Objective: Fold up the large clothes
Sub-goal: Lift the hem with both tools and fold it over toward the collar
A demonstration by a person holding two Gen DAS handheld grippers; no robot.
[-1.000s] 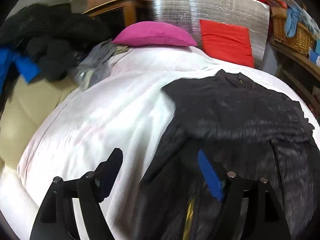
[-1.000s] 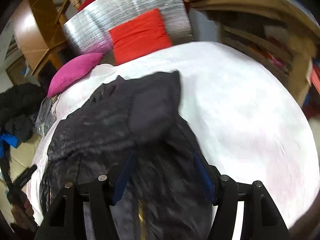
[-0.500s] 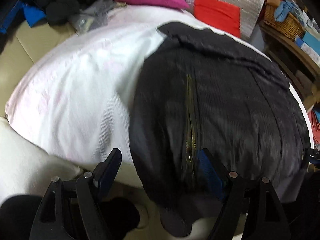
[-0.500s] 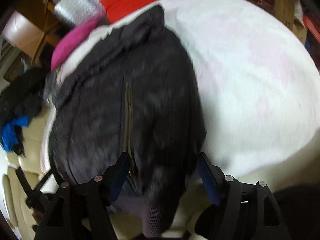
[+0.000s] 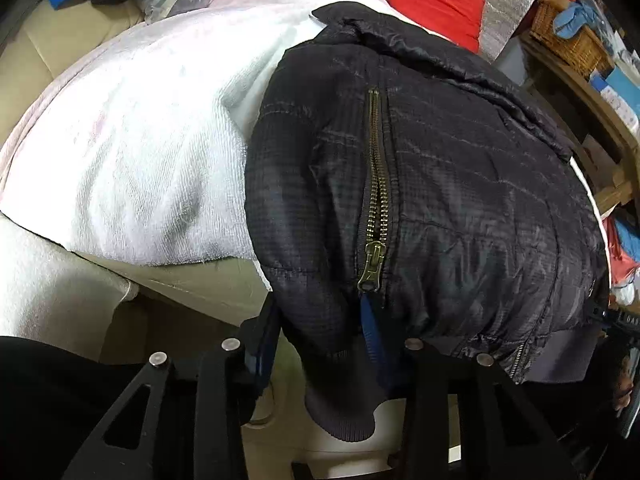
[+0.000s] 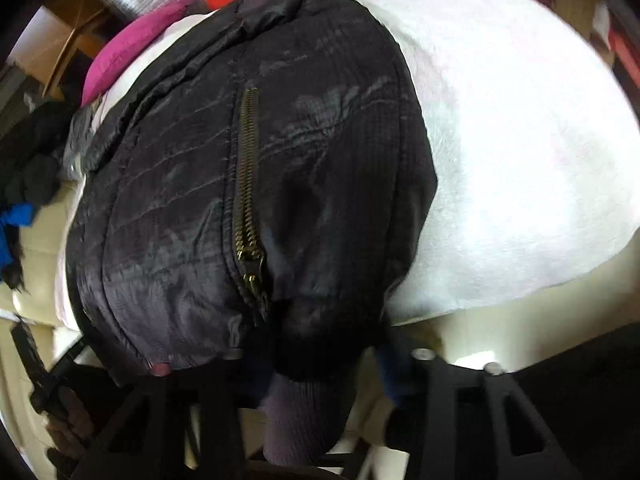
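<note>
Lying front-up on the white blanket (image 5: 132, 152), the black quilted jacket (image 5: 440, 184) had its brass zipper (image 5: 376, 184) partly closed and its ribbed hem (image 5: 340, 404) hanging over the near edge of the bed toward both tools. By my reading the fold was only at its start: the garment was spread out and the bottom hem was being taken up. The left tool (image 5: 316, 344) stood with its fingers wide apart and the hem's corner between them, not yet pinched. The right tool (image 6: 320, 364) straddled a ribbed cuff or hem end (image 6: 304, 420) in the same way; motion blur left me unable to tell whether it had begun to close. The next move would call for both tools to close on the ribbing together, then carry the hem up toward the collar (image 5: 384, 36) without letting the slippery shell slide off. Only the left view showed a wicker basket (image 5: 568, 36) and a red cushion (image 5: 436, 4) beyond the collar; only the right view showed the wide bare stretch of blanket to the jacket's right and a dark clothes pile (image 6: 28, 160) at far left. A pink pillow (image 6: 120, 56) appeared in both.
</note>
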